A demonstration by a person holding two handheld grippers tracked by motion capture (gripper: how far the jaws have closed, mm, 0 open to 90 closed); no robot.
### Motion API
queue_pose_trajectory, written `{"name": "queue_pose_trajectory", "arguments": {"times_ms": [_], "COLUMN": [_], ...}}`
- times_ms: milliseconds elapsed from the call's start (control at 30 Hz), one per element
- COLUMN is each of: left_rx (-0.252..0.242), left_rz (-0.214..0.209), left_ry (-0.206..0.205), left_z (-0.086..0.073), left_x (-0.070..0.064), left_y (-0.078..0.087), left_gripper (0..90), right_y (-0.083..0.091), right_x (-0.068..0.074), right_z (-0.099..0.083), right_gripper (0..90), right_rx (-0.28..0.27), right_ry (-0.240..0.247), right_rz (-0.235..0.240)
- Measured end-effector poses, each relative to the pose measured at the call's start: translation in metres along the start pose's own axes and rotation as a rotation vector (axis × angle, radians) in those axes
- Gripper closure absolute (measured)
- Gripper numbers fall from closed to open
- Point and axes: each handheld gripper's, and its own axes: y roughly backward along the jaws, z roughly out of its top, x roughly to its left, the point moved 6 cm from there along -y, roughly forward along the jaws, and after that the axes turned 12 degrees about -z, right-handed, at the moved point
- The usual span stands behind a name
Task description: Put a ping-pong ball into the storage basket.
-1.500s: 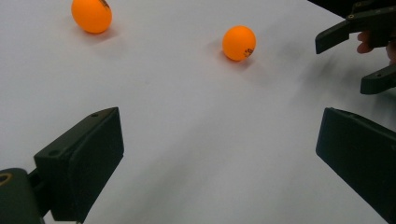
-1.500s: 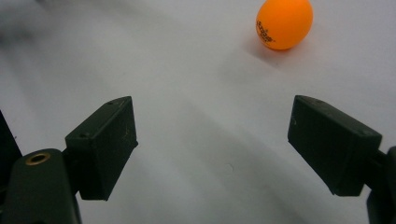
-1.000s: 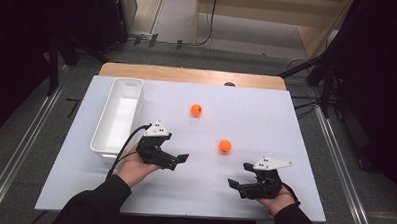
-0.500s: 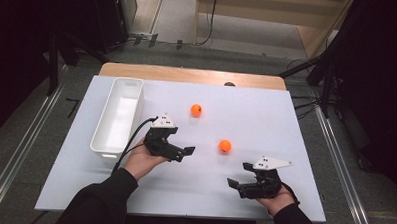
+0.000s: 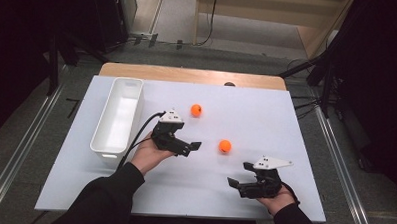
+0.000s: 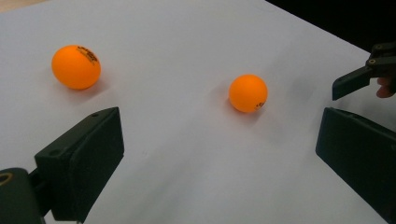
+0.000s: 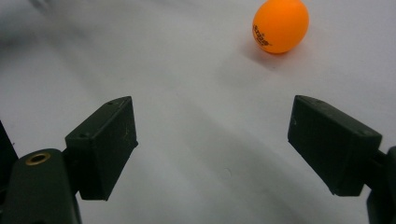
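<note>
Two orange balls lie on the white table top (image 5: 286,125). The far ball (image 5: 197,110) (image 6: 75,66) carries a dark print. The near ball (image 5: 225,146) (image 6: 248,93) (image 7: 280,25) lies between the two grippers. My left gripper (image 5: 191,147) (image 6: 219,135) is held just left of the near ball, open, jaws pointing right at it, nothing between them. My right gripper (image 5: 239,174) (image 7: 212,126) hovers near the front edge, below and right of that ball, open and empty. One of its jaws shows at the right of the left gripper view.
A long white bin (image 5: 117,120) stands at the table's left side, beside my left hand, and looks empty. A wooden strip (image 5: 188,74) runs along the table's far edge. Dark stands and cables surround the table.
My left gripper has moved forward and to the right, closer to the two balls. The right gripper and both balls have stayed where they were.
</note>
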Motion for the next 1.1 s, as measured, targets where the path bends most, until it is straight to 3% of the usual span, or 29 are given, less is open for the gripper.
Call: {"name": "queue_pose_trajectory", "arguments": {"times_ms": [667,1100], "left_rx": [0.018,0.025], "left_rz": [0.014,-0.023], "left_ry": [-0.003,-0.016], "left_z": [0.014,0.032], "left_x": [0.008,0.006], "left_y": [-0.022,-0.038], "left_gripper": [1.4,1.5], "right_y": [0.000,0.001], "right_x": [-0.003,-0.007], "right_z": [0.000,0.000], "right_gripper": [14.1,14.1], "right_rx": [-0.004,-0.007], "right_ry": [-0.012,-0.019], "right_rz": [-0.002,-0.003]}}
